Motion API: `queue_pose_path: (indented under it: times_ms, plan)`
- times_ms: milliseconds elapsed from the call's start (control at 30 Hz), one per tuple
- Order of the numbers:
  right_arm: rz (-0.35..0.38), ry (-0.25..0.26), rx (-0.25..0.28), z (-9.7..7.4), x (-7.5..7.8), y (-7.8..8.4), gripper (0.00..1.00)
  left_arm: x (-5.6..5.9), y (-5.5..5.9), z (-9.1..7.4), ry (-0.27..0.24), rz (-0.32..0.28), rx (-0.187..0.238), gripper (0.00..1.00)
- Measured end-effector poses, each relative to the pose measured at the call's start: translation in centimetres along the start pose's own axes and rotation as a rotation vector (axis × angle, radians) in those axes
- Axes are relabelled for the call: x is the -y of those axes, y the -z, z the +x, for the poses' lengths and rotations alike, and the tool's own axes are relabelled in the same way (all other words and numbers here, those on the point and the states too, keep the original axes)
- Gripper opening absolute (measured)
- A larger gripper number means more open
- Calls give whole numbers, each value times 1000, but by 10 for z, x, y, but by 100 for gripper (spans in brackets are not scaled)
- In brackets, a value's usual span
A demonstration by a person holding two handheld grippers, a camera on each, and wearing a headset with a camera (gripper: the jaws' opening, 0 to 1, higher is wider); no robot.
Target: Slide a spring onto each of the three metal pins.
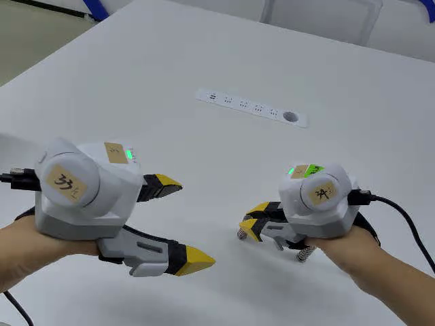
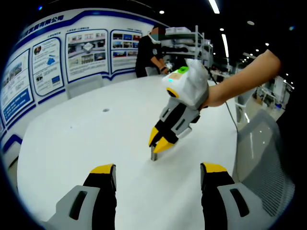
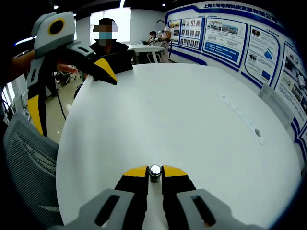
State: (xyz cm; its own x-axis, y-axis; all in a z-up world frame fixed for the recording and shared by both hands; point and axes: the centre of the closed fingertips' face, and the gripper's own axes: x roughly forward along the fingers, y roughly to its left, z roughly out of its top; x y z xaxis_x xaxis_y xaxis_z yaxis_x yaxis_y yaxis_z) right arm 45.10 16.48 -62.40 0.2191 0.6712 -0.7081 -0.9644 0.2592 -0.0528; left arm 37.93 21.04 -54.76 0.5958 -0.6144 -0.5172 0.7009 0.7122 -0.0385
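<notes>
My right gripper (image 1: 250, 225) is shut on a small metal pin (image 3: 155, 172), whose round end shows between the yellow tips. In the left gripper view the right gripper (image 2: 159, 142) points down at the table with the grey pin (image 2: 153, 154) standing under its tips. The pin's lower end (image 1: 241, 234) touches the white table (image 1: 204, 142). A coiled spring (image 1: 306, 253) lies on the table under the right hand. My left gripper (image 1: 183, 221) hovers to the left, open wide and holding nothing; its own jaws (image 2: 158, 168) frame the pin from a short distance.
A white power strip (image 1: 251, 109) lies across the table's far middle. A black cable (image 1: 408, 224) trails from the right gripper. Mesh chairs (image 2: 268, 143) stand at the table's edge. A person (image 3: 108, 45) sits beyond the table's far side.
</notes>
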Motion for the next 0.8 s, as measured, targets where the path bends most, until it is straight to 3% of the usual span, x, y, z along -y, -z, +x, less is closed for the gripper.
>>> queue_pose_path:
  times_ms: [400, 467, 633, 800]
  plan:
    - [19, 3, 2, 0, 1, 2, 12, 2, 1, 0, 2, -3, -2, 73]
    - [30, -24, -11, 2, -4, 5, 13, 2, 0, 0, 1, 1, -3, 73]
    - [33, -10, 4, -2, -3, 1, 18, 0, -12, -4, -4, -18, 42, 73]
    - [53, 5, 34, -15, 4, -6, 21, -2, -15, -4, -14, -6, 36, 74]
